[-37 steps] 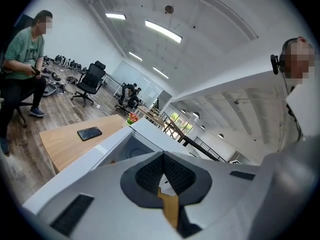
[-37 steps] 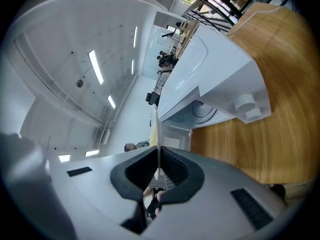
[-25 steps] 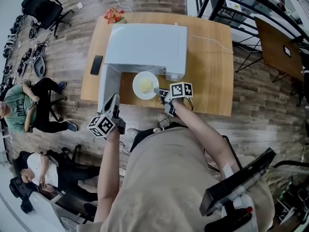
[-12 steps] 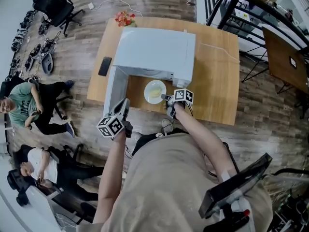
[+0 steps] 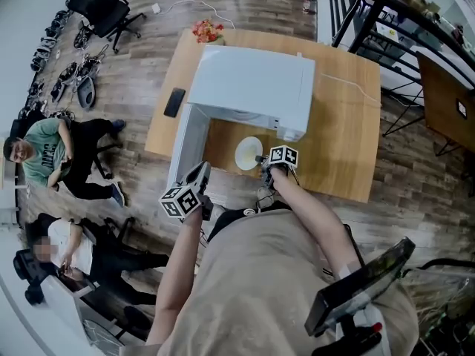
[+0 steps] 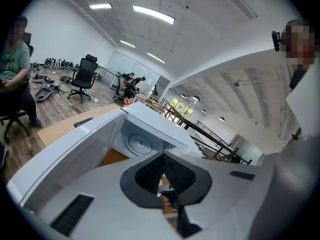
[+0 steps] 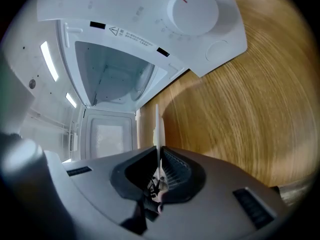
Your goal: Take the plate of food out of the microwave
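1. The microwave (image 5: pixel 252 80) sits on the wooden table (image 5: pixel 341 124), its door (image 5: pixel 185 143) swung wide open to the left.
2. The plate (image 5: pixel 239 154) is out of the oven! It is over the table just in front of the open cavity, on the near side by the control panel, with pale yellow food (image 5: pixel 250 153) on it.
3. The right gripper (image 5: pixel 262 160) has the plate's right rim clenched. In the right gripper view the jaws (image 7: pixel 159 171) pinch the thin white edge of the plate (image 7: pixel 158 126), which rises straight up between them.
4. Whether the plate touches the tabletop cannot be told.
5. Beyond that rim are the gaping cavity and the big dial (image 7: pixel 192 6).
6. The left gripper (image 5: pixel 199 175) hangs by the near end of the open door, well apart from the plate.
7. In the left gripper view its jaws (image 6: pixel 163 164) are pressed together on nothing, looking past the door at the round turntable (image 6: pixel 139 143).
8. A dark phone (image 5: pixel 174 102) lies on the table left of the microwave.
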Tool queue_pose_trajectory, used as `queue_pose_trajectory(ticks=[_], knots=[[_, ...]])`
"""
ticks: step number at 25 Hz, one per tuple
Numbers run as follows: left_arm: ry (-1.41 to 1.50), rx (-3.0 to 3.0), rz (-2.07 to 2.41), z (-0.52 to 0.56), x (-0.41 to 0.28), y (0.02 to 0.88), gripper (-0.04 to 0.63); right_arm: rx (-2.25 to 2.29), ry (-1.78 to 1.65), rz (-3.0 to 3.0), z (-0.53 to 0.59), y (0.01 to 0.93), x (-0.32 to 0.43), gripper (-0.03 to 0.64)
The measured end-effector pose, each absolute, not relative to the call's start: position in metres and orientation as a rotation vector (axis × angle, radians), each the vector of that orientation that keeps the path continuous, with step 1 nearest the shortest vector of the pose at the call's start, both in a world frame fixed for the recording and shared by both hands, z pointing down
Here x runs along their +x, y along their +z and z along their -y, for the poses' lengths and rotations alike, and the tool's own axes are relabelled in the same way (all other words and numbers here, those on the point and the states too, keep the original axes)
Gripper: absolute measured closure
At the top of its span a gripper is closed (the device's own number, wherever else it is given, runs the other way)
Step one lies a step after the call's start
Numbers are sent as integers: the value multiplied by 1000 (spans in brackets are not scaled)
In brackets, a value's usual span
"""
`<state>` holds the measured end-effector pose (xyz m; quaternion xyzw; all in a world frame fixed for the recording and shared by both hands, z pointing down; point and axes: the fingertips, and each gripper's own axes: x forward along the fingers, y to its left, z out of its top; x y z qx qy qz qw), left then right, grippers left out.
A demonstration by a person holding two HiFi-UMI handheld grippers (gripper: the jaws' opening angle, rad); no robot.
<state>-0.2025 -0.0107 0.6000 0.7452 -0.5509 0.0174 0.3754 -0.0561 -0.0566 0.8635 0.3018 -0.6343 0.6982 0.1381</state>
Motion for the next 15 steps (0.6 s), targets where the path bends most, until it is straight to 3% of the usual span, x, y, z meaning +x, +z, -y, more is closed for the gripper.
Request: queue_pose_trajectory(ticks=[12, 15], knots=[[60, 1875, 1437, -10, -204, 602, 592, 906, 1789, 1857, 59, 890, -66, 594], [54, 1864, 1442, -16, -205, 601, 592, 869, 1666, 1854, 53, 895, -71, 521]])
